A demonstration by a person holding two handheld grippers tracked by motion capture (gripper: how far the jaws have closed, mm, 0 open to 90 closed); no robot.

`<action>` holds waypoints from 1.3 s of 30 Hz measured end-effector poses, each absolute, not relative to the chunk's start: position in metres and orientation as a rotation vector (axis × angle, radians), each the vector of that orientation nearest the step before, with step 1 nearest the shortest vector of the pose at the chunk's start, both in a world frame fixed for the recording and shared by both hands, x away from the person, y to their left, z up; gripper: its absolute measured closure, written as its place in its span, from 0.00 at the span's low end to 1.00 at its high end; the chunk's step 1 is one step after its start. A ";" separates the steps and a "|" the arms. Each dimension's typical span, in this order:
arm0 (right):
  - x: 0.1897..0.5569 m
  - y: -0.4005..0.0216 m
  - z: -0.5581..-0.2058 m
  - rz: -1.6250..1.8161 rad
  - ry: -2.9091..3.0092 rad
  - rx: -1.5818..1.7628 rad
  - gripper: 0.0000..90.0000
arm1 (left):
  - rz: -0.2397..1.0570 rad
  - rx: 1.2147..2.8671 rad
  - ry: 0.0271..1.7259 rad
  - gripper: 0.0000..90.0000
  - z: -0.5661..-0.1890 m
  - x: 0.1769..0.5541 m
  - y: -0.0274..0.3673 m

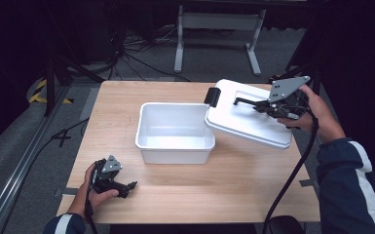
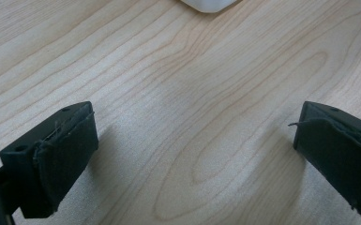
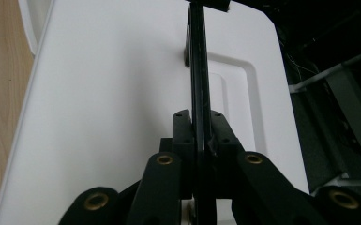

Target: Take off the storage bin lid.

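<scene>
Two grippers work at a light wooden table (image 1: 253, 190), well apart from each other. At about two o'clock from the table's middle, the right gripper (image 1: 259, 105) holds a white lid (image 1: 246, 117) by its thin black handle (image 3: 198, 79); the right gripper view looks straight down that handle, with both black jaws pressed flat against its sides and no gap between them. The lid is tilted and lifted, its lower left edge overlapping the right rim of an open white tub (image 1: 175, 132) at the table's centre, so that corner of the tub is covered while the rest of its bare inside shows. A black latch (image 1: 213, 96) sits on the lid's far left end, at about twelve o'clock from the tub's right corner. At about seven o'clock, near the table's front left corner, the left gripper (image 1: 129, 186) lies low on the wood in the person's left hand (image 1: 95, 192), jaws pointing toward three o'clock. The left gripper view shows its two padded jaws spread wide with only bare wood grain between them and a white corner, probably the tub's, at the top edge. Beyond the table, at twelve o'clock, stand a grey metal frame (image 1: 219, 29) and loose cables (image 1: 136, 48) on the floor.
</scene>
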State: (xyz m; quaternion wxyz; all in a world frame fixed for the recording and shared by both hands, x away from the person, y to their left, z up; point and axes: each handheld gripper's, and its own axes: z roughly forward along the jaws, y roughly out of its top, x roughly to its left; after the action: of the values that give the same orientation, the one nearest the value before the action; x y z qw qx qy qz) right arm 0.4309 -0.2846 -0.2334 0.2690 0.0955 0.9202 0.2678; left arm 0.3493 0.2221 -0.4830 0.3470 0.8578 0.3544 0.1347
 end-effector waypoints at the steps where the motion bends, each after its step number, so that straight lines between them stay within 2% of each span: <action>1: 0.431 -0.287 -0.234 0.724 2.485 0.257 0.94 | 0.349 2.225 0.919 0.01 -0.483 0.349 0.222; 25: 0.432 -0.330 -0.258 0.722 2.465 0.407 0.94 | 0.334 2.238 0.898 0.00 -0.483 0.351 0.223; 39: 0.437 -0.340 -0.290 0.732 2.497 0.479 0.94 | 0.332 2.241 0.888 0.00 -0.483 0.353 0.222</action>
State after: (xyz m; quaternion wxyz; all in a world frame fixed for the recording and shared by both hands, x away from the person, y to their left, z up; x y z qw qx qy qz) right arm 0.4371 -0.3399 -0.2903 0.2452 0.1753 0.9150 0.2682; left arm 0.3528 0.2221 -0.4829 0.3469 0.8638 0.3423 0.1278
